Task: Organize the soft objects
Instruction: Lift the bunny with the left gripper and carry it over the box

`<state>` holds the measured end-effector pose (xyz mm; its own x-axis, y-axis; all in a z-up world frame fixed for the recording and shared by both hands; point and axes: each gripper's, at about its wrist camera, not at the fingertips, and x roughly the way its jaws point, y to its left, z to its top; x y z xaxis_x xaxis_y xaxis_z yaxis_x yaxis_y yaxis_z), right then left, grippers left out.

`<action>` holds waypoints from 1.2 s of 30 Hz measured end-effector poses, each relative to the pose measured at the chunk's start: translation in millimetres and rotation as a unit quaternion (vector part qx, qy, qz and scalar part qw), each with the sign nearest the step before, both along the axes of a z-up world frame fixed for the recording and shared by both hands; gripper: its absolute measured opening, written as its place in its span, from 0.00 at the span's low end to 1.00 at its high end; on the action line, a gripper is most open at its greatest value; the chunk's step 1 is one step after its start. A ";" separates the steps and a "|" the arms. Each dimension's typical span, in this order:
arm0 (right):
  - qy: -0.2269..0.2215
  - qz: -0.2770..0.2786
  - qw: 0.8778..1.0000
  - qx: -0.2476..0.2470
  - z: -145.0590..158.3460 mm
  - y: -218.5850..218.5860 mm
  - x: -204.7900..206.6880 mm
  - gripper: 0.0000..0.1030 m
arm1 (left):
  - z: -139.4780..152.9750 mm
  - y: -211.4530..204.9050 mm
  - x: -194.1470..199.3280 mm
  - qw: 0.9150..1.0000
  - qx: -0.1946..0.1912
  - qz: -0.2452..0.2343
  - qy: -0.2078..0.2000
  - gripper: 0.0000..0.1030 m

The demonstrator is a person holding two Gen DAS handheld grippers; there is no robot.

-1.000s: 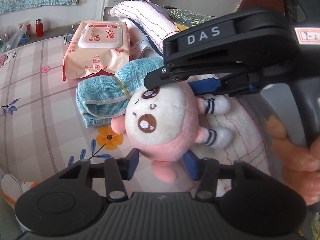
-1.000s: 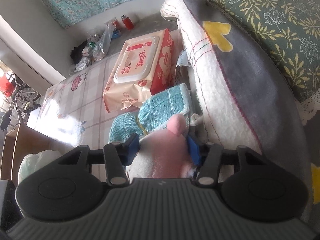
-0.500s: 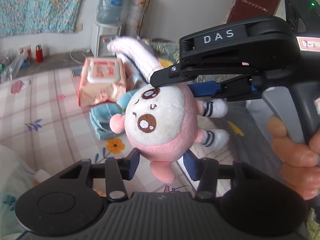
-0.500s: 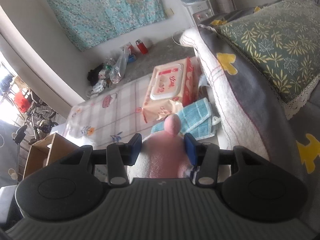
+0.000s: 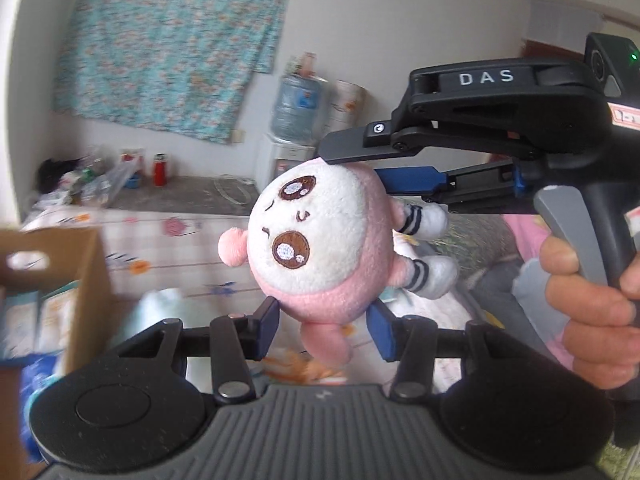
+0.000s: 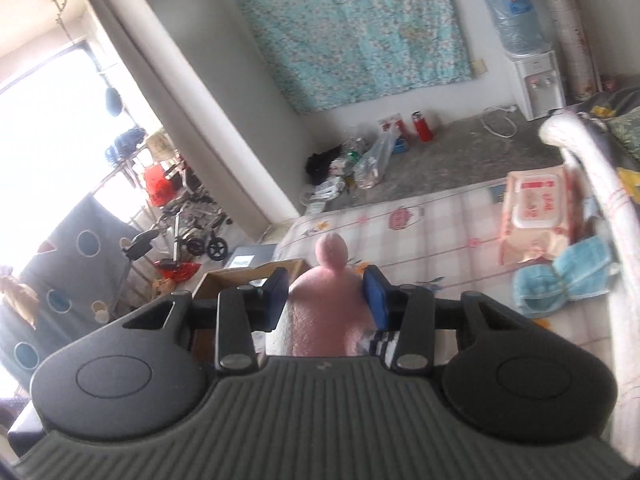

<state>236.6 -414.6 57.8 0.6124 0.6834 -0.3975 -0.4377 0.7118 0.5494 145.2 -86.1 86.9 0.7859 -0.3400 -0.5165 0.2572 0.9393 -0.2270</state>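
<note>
Up in the air, the plush toy is pinched from two sides at once. Its round white face with brown eyes is tipped sideways, a pink ear pointing left and the striped legs sticking out to the right. The left gripper has its blue pads against the pink underside of the head, jaws partly closed on it. The right gripper comes in from the right, its jaws clamped over the top and back of the toy; they have just been closing tighter on it. A hand wraps the right gripper's handle.

Below the toy lies the bed with its checked sheet. On it, well apart from the toy, sit a pack of wet wipes and, just beside that, a rolled blue towel. A cardboard box stands at the left, blurred.
</note>
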 end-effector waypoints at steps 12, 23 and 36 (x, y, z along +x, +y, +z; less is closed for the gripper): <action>0.072 0.172 0.982 0.013 -21.0 243.4 -19.9 0.39 | -7.8 197.5 -50.2 0.981 0.014 0.186 0.062 0.48; 0.211 0.176 0.961 -0.019 -109.4 347.8 -4.1 0.39 | -40.8 288.0 -29.5 0.951 0.053 0.266 0.151 0.48; 0.144 0.163 0.976 -0.034 -59.9 339.3 22.9 0.41 | -51.3 285.2 -35.5 0.960 0.029 0.231 0.158 0.47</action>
